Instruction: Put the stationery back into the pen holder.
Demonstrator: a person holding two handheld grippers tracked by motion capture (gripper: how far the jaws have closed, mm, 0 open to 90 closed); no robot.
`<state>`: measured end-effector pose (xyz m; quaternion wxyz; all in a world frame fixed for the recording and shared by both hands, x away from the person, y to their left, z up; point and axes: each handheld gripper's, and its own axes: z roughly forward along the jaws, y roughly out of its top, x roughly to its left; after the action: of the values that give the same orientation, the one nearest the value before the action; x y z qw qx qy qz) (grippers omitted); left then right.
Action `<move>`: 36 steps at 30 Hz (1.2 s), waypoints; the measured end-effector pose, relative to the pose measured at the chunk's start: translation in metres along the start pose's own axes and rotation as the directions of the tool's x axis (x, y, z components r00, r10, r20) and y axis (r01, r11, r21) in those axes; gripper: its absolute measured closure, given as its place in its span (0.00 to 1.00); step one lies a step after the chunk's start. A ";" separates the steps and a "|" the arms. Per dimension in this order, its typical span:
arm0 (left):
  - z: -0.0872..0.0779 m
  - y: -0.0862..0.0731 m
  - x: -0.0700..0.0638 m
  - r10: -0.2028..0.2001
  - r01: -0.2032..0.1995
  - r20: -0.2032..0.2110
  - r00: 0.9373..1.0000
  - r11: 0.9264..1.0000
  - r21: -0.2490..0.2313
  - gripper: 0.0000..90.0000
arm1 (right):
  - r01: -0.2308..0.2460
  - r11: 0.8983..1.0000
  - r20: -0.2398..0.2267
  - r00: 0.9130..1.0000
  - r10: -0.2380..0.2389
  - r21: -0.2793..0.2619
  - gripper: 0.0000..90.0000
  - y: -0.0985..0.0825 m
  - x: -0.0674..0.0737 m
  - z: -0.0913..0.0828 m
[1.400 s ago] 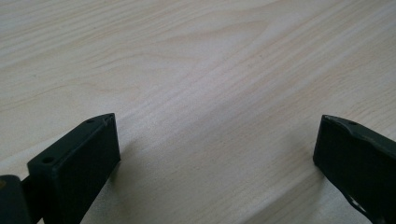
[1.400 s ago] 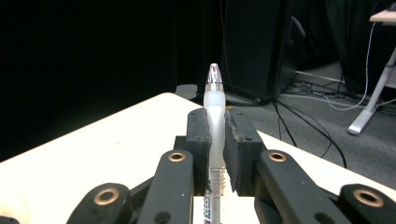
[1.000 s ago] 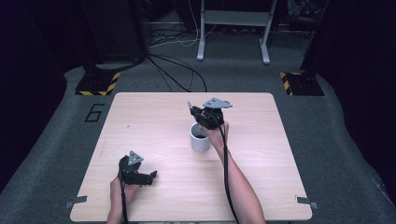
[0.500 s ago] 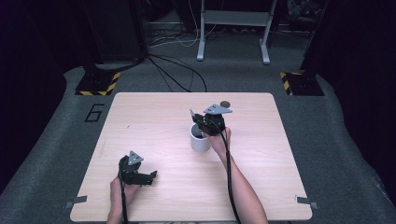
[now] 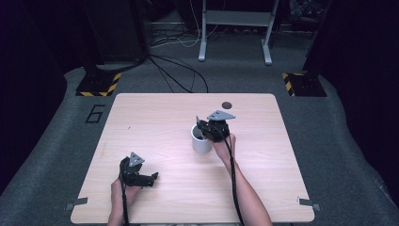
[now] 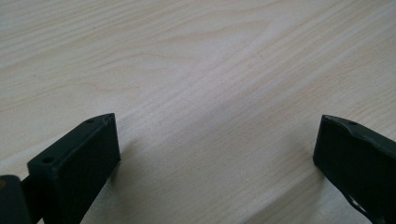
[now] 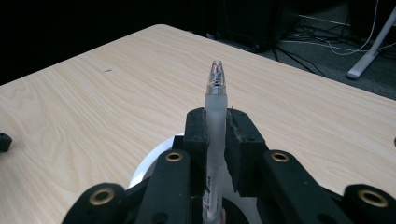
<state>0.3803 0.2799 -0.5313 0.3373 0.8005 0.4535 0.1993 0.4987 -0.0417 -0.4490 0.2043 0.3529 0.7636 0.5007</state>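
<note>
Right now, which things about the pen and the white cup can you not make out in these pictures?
- Pen lower end: right gripper view, hidden behind the right gripper.
- White cup inside: high view, partly covered by the gripper; too small to tell.
- Cup: right gripper view, mostly hidden behind the jaws.
- Pen print: blurred.

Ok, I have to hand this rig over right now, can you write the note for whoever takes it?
Right gripper: shut on a frosted pen, held over the white cup at mid-table; from the right gripper view the pen's lower end looks to be at the cup's mouth, how deep is unclear.
Left gripper: open, holding nothing, resting low at the near left of the table.
Done: pen picked up and brought to the cup.
Left, most likely: lower the pen into the cup, release, draw back.
</note>
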 end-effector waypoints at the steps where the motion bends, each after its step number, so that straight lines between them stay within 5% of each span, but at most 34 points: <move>1: 0.000 0.000 0.000 -0.001 0.001 0.001 1.000 1.000 0.000 0.01 | -0.012 1.000 0.001 1.000 0.012 0.001 0.86 0.000 0.000 -0.001; 7: 0.000 0.000 0.001 0.007 -0.007 -0.002 1.000 1.000 0.001 0.01 | -0.018 1.000 0.008 1.000 0.018 0.003 0.67 0.004 0.001 -0.013; 8: 0.000 0.000 0.001 0.007 -0.007 -0.001 1.000 1.000 0.001 0.01 | -0.032 0.999 0.005 0.999 0.032 0.019 0.57 0.005 0.003 -0.018; 14: 0.000 0.000 0.001 0.009 -0.009 -0.002 1.000 1.000 0.002 0.01 | -0.047 0.996 0.027 0.999 0.046 0.074 0.42 0.006 0.007 -0.028; 20: 0.000 0.000 0.000 0.008 -0.008 -0.002 1.000 1.000 0.001 0.01 | -0.006 0.992 0.012 1.000 0.005 0.126 0.21 0.006 0.014 -0.044; 26: 0.000 0.000 0.001 0.008 -0.008 -0.001 1.000 1.000 0.002 0.01 | 0.007 0.990 -0.005 1.000 -0.006 0.143 0.15 0.000 0.015 -0.061; 36: 0.000 0.000 0.000 0.007 -0.007 -0.002 1.000 1.000 0.000 0.01 | -0.008 0.985 0.059 0.998 -0.002 0.171 0.10 -0.025 0.006 -0.105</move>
<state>0.3806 0.2803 -0.5311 0.3361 0.8020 0.4509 0.2013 0.4162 -0.1085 -0.4277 0.1946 0.3849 0.7969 0.4230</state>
